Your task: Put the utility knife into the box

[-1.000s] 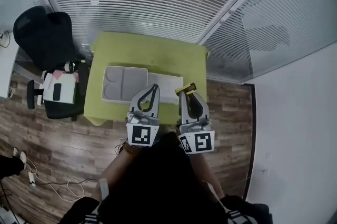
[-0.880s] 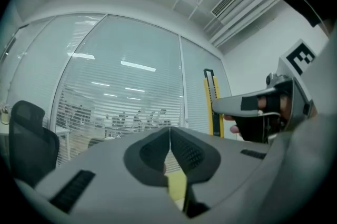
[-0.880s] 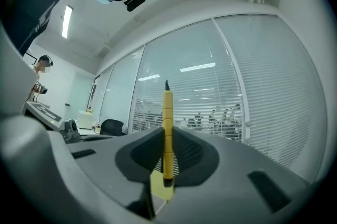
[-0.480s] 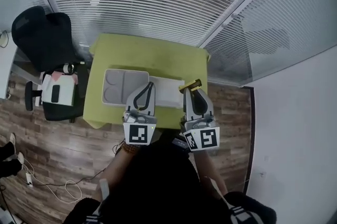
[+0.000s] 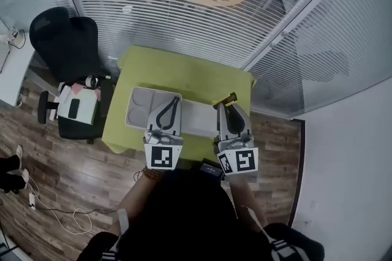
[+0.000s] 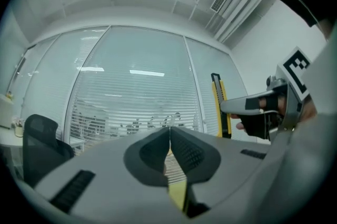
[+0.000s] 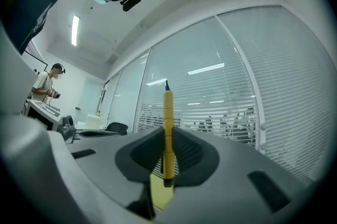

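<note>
A yellow utility knife [image 5: 228, 98] stands upright between the jaws of my right gripper [image 5: 231, 110], which is shut on it above the right end of the green table [image 5: 184, 70]. In the right gripper view the knife [image 7: 167, 128] sticks up past the pads of the right gripper [image 7: 167, 152]. The grey box [image 5: 142, 105] lies open on the table's left half, with its pale lid [image 5: 199, 119] beside it. My left gripper [image 5: 171, 108] hovers over the box's right part, shut and empty. The left gripper [image 6: 169, 136] also sees the knife [image 6: 219, 107] to its right.
A black office chair [image 5: 64, 42] and a stool with small items [image 5: 76, 106] stand left of the table. A glass wall with blinds [image 5: 184, 15] runs behind it. The floor [image 5: 73, 174] is wood, with cables at lower left. A person [image 7: 45, 86] stands far off.
Both grippers have come a little farther over the table, the left one now above the box. The knife stays gripped in the right gripper. The head camera has shifted.
</note>
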